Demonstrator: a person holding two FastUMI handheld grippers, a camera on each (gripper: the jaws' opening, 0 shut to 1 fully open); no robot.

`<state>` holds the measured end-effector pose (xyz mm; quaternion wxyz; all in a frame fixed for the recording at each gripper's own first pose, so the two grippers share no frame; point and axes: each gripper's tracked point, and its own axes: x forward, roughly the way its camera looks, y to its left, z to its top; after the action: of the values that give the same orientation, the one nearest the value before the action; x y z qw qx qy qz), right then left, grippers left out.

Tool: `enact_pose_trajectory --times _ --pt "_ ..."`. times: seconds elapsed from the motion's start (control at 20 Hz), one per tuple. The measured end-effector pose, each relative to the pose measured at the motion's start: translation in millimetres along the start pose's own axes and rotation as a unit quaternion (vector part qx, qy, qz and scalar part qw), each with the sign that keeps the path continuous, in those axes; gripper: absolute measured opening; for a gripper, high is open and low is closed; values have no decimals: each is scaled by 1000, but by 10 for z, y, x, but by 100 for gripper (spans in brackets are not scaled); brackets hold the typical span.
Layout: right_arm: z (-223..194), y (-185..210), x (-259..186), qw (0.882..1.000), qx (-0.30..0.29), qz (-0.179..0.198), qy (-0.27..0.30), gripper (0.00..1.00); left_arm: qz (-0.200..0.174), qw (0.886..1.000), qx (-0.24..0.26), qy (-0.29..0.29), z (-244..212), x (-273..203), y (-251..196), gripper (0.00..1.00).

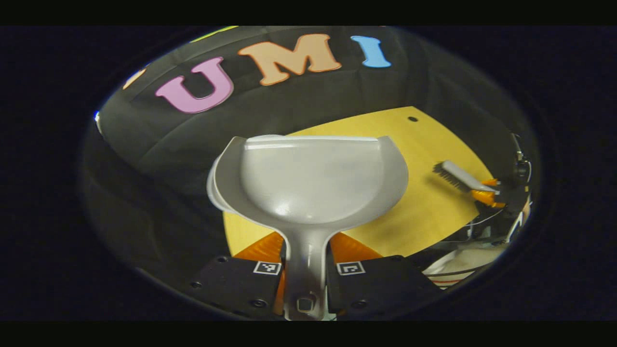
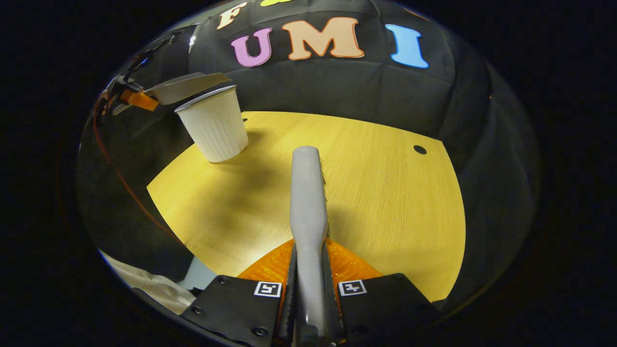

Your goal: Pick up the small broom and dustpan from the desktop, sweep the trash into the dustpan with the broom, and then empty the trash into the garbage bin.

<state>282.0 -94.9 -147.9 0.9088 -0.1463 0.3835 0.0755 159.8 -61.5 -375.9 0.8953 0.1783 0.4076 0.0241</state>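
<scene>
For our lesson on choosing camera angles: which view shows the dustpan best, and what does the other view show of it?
The left gripper view: the dustpan sits centred, its whole scoop facing the camera, handle clamped in the left tool. The right gripper view shows it small and edge-on at upper left, above the white bin.

left gripper [image 1: 306, 253] clamped tight; right gripper [image 2: 308, 262] apparently clamped too, both raised.

The dustpan [image 1: 308, 183] hides the desktop [image 1: 434, 144] beyond it from sight.
</scene>
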Motion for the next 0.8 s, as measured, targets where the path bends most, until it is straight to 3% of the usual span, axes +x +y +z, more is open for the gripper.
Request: enact_pose_trajectory --times 0.2,0.35,0.7,0.8 --pt "-275 155 64 998 65 0 8 29 -64 998 -16 8 -177 309 -719 28" --pt "-445 268 167 995 99 -12 19 29 -50 998 -28 25 -411 506 -1001 27" --pt "-631 526 556 988 146 -31 49 28 2 985 -159 65 -1044 912 -1489 28" --pt "-670 601 656 985 159 -25 60 29 9 983 -171 70 -1115 937 -1537 28"
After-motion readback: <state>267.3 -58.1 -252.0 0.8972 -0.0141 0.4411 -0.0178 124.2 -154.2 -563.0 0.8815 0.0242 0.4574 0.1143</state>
